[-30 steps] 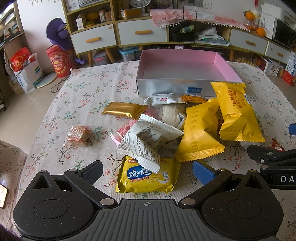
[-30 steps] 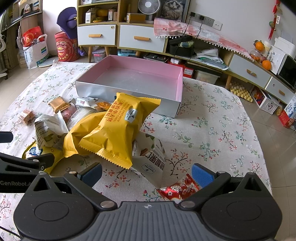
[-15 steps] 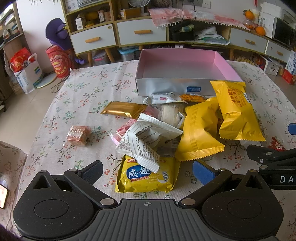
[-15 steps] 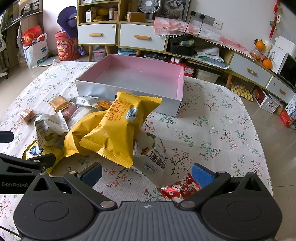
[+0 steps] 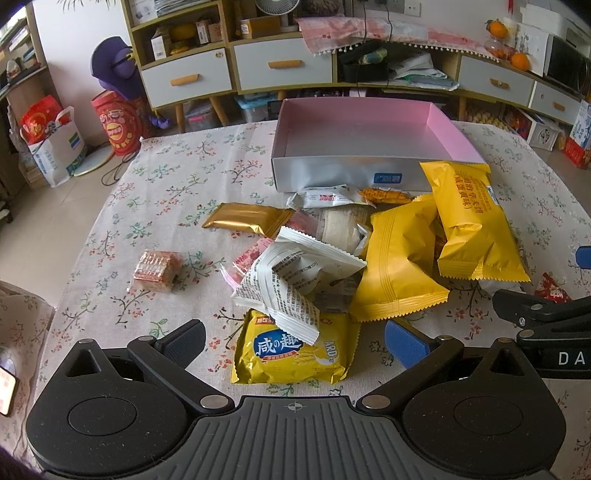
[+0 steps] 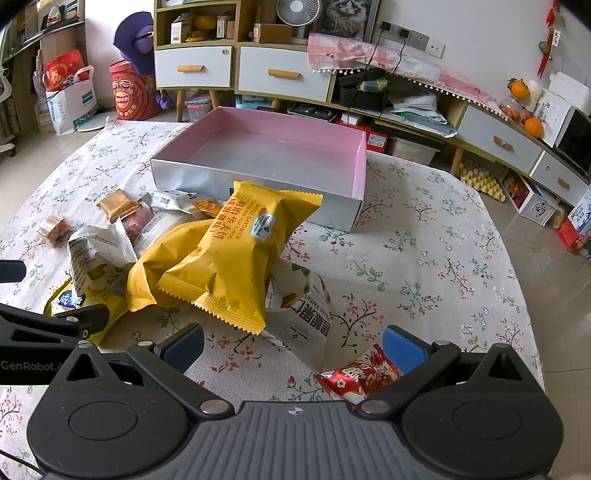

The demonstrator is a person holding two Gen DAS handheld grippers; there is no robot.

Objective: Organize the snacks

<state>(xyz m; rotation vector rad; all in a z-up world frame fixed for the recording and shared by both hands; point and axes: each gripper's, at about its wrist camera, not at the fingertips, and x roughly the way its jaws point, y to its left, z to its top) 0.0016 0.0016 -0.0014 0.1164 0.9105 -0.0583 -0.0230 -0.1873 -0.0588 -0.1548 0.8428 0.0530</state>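
Snacks (image 5: 369, 258) are lying heaped on a floral tablecloth (image 5: 177, 184) before a pink box (image 6: 258, 147); drawers (image 6: 284, 74) are lining the wall. Both grippers, left (image 5: 295, 341) and right (image 6: 293, 341), are hovering spread, empty.

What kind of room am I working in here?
Most likely a home living room: a low cabinet with drawers along the wall, a desk fan on it, and a floral tablecloth under the snack pile beside the pink box.

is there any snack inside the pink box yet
No, the pink box shows only its bare floor in the right wrist view, while the snack packets all lie on the tablecloth in front of it.
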